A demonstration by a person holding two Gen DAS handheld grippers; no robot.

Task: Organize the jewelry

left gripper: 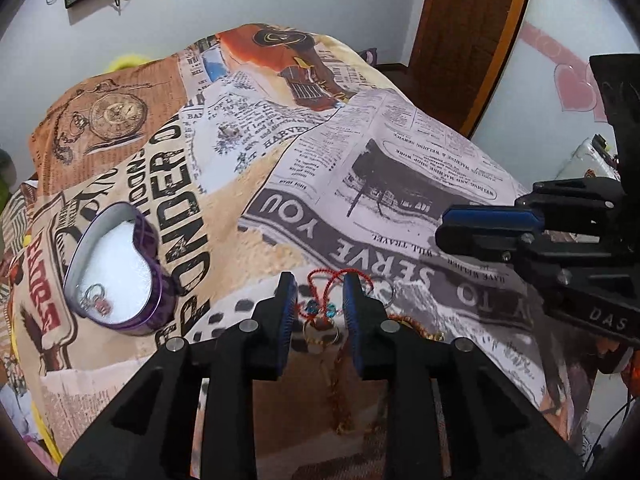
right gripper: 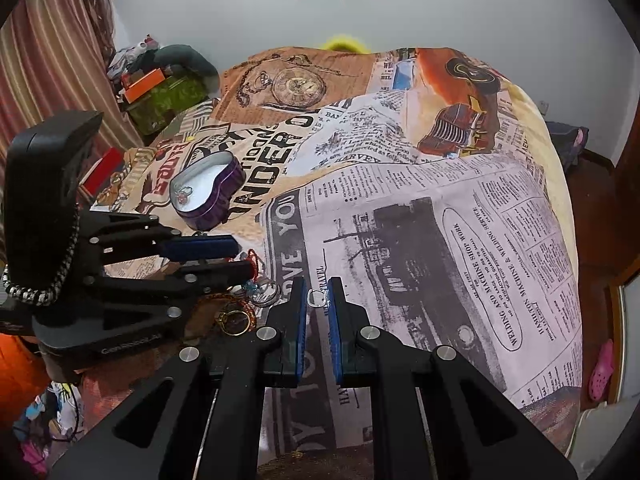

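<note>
A purple heart-shaped tin [left gripper: 120, 276] with a white lining lies open on the printed bedspread; a ring with a pink stone [left gripper: 96, 298] lies in it. The tin also shows in the right wrist view [right gripper: 208, 190]. My left gripper [left gripper: 320, 292] is open, its jaws on either side of a red beaded piece with blue stones [left gripper: 320, 308]. A gold ring [left gripper: 320, 336] and a silver ring [left gripper: 386, 290] lie close by. My right gripper [right gripper: 318, 294] holds a small silver ring [right gripper: 317, 299] between nearly closed jaws.
The bedspread [right gripper: 440, 208] with newspaper print covers the bed. A gold ring on a beaded strand [right gripper: 234, 320] and a clear ring [right gripper: 266, 294] lie left of my right gripper. Clutter [right gripper: 160, 88] sits at the far left; a wooden door [left gripper: 472, 32] stands at the back right.
</note>
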